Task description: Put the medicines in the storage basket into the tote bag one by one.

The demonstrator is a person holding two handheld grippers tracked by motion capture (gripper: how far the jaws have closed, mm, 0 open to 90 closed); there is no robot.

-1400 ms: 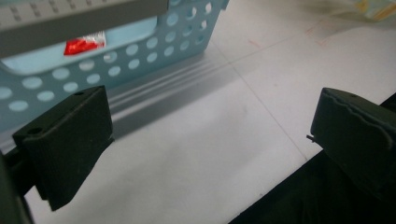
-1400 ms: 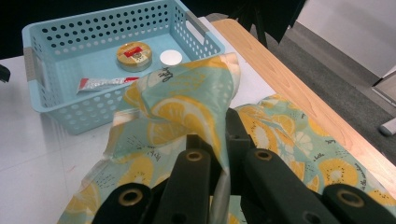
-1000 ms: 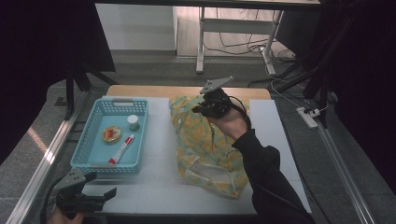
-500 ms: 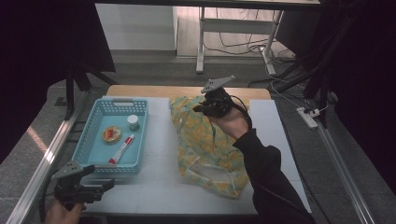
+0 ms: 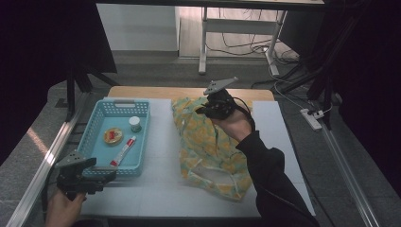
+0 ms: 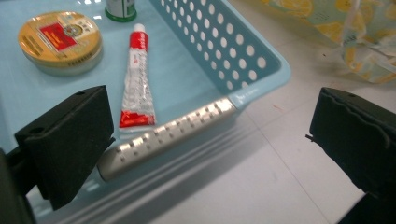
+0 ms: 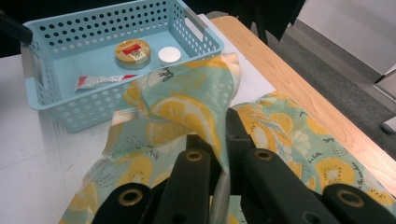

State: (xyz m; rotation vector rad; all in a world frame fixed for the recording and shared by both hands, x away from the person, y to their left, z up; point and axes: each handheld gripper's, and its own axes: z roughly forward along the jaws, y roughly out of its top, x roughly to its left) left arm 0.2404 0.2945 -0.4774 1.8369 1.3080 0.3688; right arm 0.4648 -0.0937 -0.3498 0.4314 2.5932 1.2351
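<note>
A lemon-print cloth bag (image 5: 208, 151) lies on the white table. My right gripper (image 5: 208, 109) is shut on its far edge and holds that edge lifted; in the right gripper view the jaws (image 7: 222, 135) pinch a fold of the bag (image 7: 182, 107). A light-blue basket (image 5: 124, 102) at the left holds a round tin (image 5: 113, 135), a small white-capped bottle (image 5: 135, 123) and a red-and-white tube (image 5: 123, 150). My left gripper (image 5: 109, 175) hangs open at the basket's near side. In the left gripper view its jaws (image 6: 212, 116) straddle the basket's corner (image 6: 233, 51), with the tube (image 6: 135, 79) just beyond.
Bare white tabletop (image 5: 161, 189) spreads between basket and bag and along the front. A wooden strip (image 5: 156, 92) runs along the table's far edge. Metal rails (image 5: 42, 165) flank both sides. A power strip (image 5: 312, 118) lies on the floor at the right.
My left gripper has moved up and forward from the table's front-left corner toward the basket's near side. The right gripper and the bag have stayed put.
</note>
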